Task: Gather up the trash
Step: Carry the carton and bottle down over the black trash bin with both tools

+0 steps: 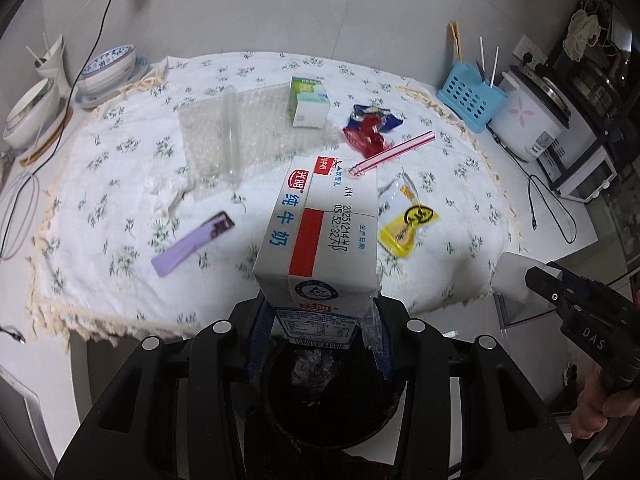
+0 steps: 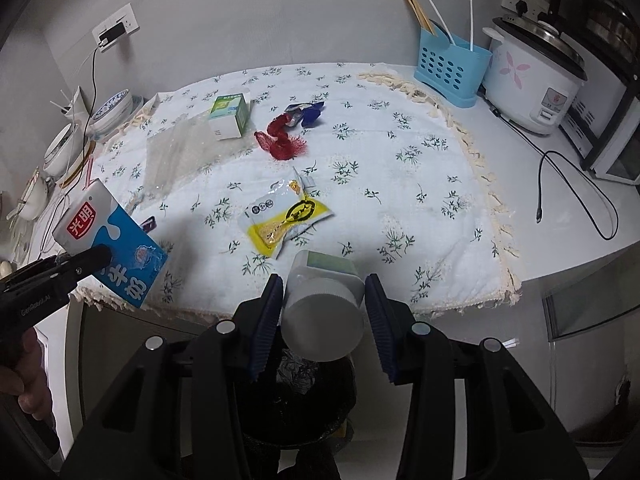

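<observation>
Milk carton [image 1: 316, 240] (straw [image 1: 390, 152] unseen opposite), white bottle [image 2: 324, 304]

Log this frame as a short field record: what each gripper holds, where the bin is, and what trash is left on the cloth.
left gripper: shut on milk carton with a striped straw
right gripper: shut on white bottle
bin: black, below both grippers, crumpled foil inside
left on cloth: yellow packet, red and blue wrapper, small green box, bubble wrap, purple packet
</observation>
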`<state>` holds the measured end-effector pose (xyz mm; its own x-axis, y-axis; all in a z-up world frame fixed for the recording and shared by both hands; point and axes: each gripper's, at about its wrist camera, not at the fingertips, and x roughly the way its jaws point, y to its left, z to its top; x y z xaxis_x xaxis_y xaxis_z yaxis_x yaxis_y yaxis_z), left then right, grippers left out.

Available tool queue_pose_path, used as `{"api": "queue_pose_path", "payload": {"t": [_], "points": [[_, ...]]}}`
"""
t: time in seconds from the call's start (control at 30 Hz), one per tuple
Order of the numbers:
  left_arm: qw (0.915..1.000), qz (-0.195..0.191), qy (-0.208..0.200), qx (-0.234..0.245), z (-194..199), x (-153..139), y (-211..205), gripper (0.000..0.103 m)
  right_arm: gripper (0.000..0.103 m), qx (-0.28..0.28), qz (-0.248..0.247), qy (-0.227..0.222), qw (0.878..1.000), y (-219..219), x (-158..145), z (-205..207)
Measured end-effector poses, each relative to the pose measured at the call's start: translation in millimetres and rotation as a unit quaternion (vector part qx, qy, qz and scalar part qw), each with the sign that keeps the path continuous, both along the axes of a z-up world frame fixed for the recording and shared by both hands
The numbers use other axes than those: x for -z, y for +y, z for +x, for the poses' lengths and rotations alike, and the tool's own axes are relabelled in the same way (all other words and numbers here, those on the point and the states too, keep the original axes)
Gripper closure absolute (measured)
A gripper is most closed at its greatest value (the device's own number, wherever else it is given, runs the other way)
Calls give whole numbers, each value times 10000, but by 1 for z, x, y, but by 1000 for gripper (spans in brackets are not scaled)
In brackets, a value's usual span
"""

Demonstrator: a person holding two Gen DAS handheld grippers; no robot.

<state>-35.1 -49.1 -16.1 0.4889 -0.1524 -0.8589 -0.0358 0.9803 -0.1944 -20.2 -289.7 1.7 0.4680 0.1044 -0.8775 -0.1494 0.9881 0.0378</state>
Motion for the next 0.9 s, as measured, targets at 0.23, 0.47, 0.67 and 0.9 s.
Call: {"api": "queue_pose_path", "payload": {"t": [0.23,0.47,0.67,0.9], "points": [[9997,-53,199,-123,-36,23,-11,62,63,-177,-16,139,9997,-8,18,-29],[9989,-57,383,-247,-64,55,-19,62,63,-349,43,268,9990,-13,43,-51],[9982,-122,487,-332,-83,83,-22,62,63,-442,89,435,9980,-15,72,-62],[9974,-40,648,-318,-89,117,-31,62,63,-506,53,615,9968,-12,106,-69]]}}
